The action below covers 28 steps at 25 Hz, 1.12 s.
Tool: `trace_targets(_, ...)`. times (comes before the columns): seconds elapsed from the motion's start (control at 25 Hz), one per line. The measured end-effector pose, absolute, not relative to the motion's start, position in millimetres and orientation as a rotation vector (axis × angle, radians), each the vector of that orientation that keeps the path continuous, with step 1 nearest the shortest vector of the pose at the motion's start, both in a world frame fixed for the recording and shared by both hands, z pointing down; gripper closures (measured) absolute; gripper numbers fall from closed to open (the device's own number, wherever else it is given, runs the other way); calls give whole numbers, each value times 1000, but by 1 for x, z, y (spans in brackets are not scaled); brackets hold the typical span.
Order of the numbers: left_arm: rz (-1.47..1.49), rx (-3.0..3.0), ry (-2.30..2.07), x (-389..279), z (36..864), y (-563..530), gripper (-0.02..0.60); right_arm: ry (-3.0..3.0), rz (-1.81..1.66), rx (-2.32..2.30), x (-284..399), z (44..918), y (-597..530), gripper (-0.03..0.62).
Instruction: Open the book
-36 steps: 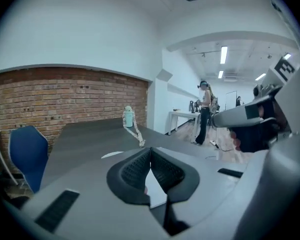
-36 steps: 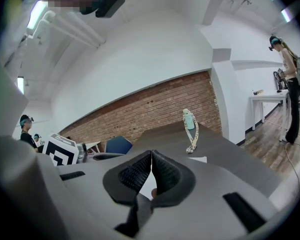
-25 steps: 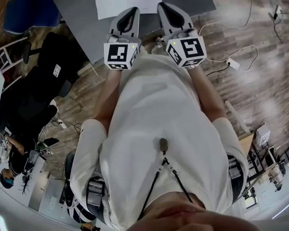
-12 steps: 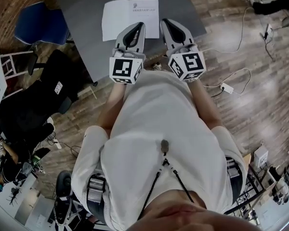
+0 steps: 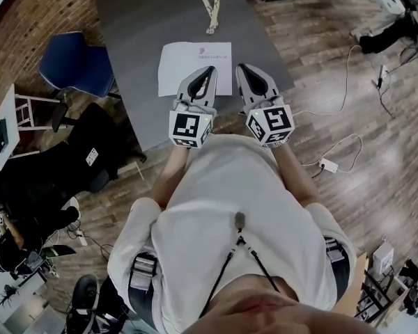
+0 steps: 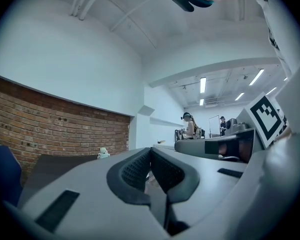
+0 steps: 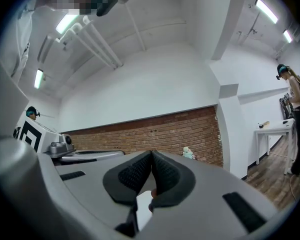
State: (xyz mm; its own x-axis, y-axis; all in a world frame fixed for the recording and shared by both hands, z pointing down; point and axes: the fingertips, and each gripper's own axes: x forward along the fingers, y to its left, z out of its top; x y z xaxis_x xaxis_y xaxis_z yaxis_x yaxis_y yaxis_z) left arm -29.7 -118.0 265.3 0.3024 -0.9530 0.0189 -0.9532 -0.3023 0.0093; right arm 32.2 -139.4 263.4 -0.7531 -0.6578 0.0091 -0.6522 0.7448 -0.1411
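Left gripper [image 5: 208,71] and right gripper [image 5: 242,69] hover side by side, fingers [image 6: 135,170] pressed together, empty, above a closed white book [image 5: 184,65] on a desk [image 5: 136,33].

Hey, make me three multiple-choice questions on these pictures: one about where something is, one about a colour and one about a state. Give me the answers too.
1. Where is the white book?
A. flat on the grey table
B. on the floor
C. on a shelf

2. What colour is the chair left of the table?
A. red
B. blue
C. yellow

3. How do the fingers of the left gripper and the right gripper stand?
A. both wide open
B. both shut, holding nothing
C. both shut on the book

Answers:
1 A: the head view shows it lying on the tabletop.
2 B: its seat is plainly blue.
3 B: each gripper view shows its fingers pressed together and empty.
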Motion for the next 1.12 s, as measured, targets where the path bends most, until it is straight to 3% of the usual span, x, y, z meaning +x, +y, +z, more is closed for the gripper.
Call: trace_targets(1.12,16,2476,-1913,-26,262,-93,558,2881,-204,-1010,33,254,-118,557)
